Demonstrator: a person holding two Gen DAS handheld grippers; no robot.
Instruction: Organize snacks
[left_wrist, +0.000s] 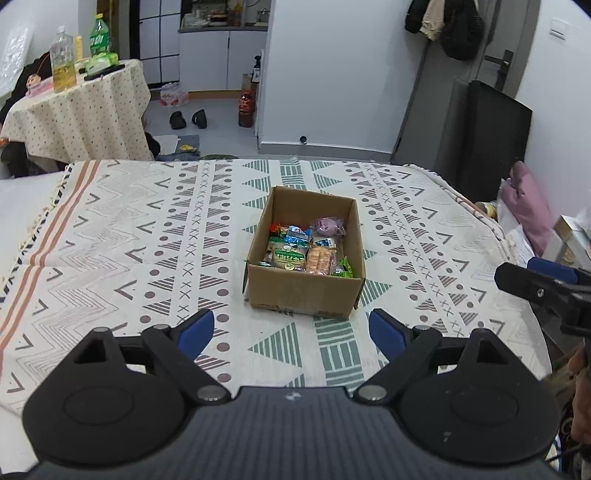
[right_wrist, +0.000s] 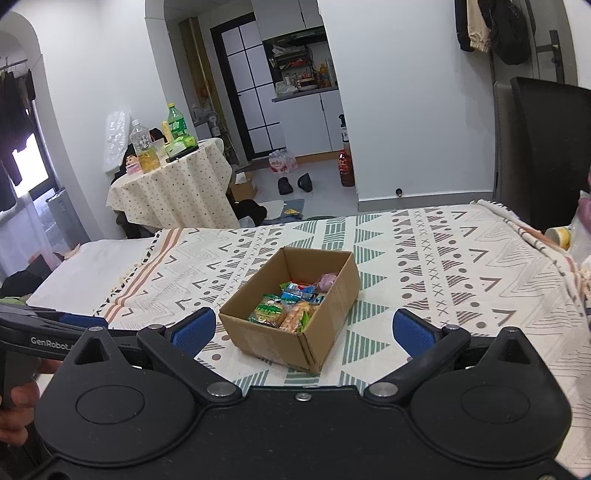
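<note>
Item: cardboard box (left_wrist: 305, 291) (right_wrist: 258, 332), lidless, holding assorted snack packets (left_wrist: 306, 251) (right_wrist: 291, 306), sitting mid-way on the patterned bedspread (left_wrist: 110, 236) (right_wrist: 443, 266). We hold the left gripper (left_wrist: 291, 332) and right gripper (right_wrist: 301, 328) spread wide, empty, near the box.

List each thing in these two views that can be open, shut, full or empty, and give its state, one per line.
Cardboard box: open-topped, upright, holding snacks.
Snack packets: all inside the box.
Left gripper: open, empty.
Right gripper: open, empty.
Patterned cloth: spread flat under the box.
</note>
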